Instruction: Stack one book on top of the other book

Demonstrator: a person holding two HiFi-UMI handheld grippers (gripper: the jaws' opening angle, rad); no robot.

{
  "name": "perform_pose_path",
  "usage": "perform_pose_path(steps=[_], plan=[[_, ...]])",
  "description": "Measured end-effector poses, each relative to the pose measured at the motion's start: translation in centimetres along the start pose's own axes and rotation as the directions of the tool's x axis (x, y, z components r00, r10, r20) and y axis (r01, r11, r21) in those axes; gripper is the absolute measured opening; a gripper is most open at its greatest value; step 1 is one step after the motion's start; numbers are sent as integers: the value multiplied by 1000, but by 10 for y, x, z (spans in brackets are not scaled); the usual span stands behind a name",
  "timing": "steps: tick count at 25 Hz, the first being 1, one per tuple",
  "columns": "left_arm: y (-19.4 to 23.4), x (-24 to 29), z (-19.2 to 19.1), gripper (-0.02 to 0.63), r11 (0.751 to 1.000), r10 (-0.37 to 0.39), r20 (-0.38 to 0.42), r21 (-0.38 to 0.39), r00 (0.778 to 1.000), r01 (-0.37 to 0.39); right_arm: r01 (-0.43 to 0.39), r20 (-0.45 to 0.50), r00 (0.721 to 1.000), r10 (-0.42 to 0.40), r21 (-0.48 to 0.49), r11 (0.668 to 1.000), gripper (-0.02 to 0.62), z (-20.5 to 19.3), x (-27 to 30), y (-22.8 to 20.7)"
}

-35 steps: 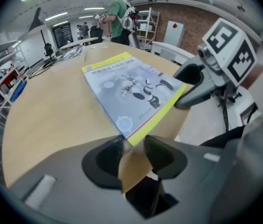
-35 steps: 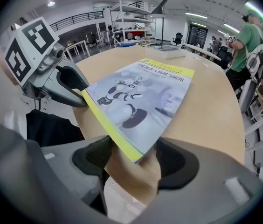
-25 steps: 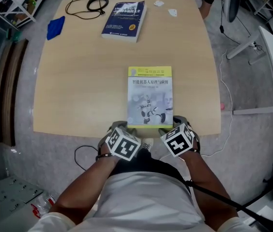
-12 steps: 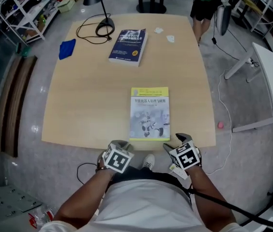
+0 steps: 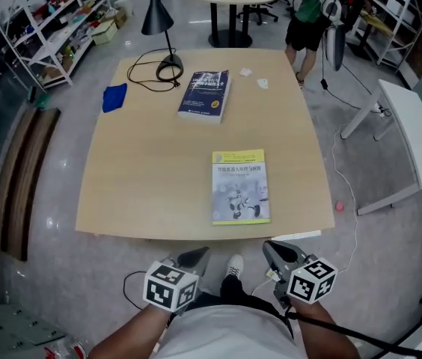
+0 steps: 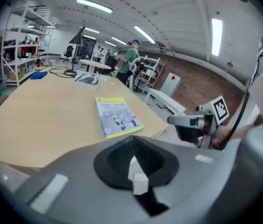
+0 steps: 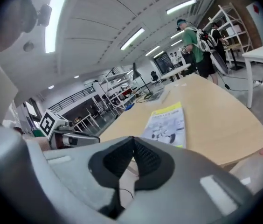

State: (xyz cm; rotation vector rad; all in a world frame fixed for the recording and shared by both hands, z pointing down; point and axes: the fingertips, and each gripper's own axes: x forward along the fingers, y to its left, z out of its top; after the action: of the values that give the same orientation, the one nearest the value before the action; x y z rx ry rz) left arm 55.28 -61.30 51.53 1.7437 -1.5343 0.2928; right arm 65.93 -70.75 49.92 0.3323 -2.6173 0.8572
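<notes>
A yellow-and-grey book lies flat near the table's front edge. A dark blue book lies apart from it at the table's far side. Both grippers hover off the front edge, short of the table. My left gripper is shut with nothing in it, and so is my right gripper. In the left gripper view the yellow book lies ahead beyond the shut jaws, with the right gripper at the side. In the right gripper view the yellow book lies ahead and the left gripper is at the left.
A black desk lamp with its looped cable, a blue cloth and small paper scraps sit at the table's far end. A white desk stands to the right, shelves to the left, a person behind.
Both grippers have pulled back from the yellow book's near edge and risen, and both have gone from open to shut. The head view has tilted up and shows more of the room.
</notes>
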Motion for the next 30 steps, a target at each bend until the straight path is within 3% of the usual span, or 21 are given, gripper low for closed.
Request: perform_pose_path(steps=[3,6,9,12,16,20,30], plan=[[-17,-21,-2,6,999,-52,43,-4,998,53,-18,41,999,19,-35,999,2,-1,-17,35],[-31,-36,-22,6,996,-76,35,43,996,75,7,53,999,-4,-55,998,2,-17,-36,59],[-36,-45,-42,6,995,-74,42,76,996,71,37,53,998,-35,-40,999,2,-36,-52,69],[-38,-54,-50,6,995,-90,43,44,995,88,74,35,997,-72,-30,997,2,-45,-61,79],[-43,-75,-45,6,993,-109,82,60,991,104,113,17,994,-112,-84,990,2,-45,-73,89],[-33,-92,-27,6,993,-85,156,89,984,72,108,38,994,-104,-112,988,2,-33,-71,92],[-32,-96,-27,6,1000,30,229,1,973,-31,53,58,997,-42,-217,975,2,-8,-92,91]])
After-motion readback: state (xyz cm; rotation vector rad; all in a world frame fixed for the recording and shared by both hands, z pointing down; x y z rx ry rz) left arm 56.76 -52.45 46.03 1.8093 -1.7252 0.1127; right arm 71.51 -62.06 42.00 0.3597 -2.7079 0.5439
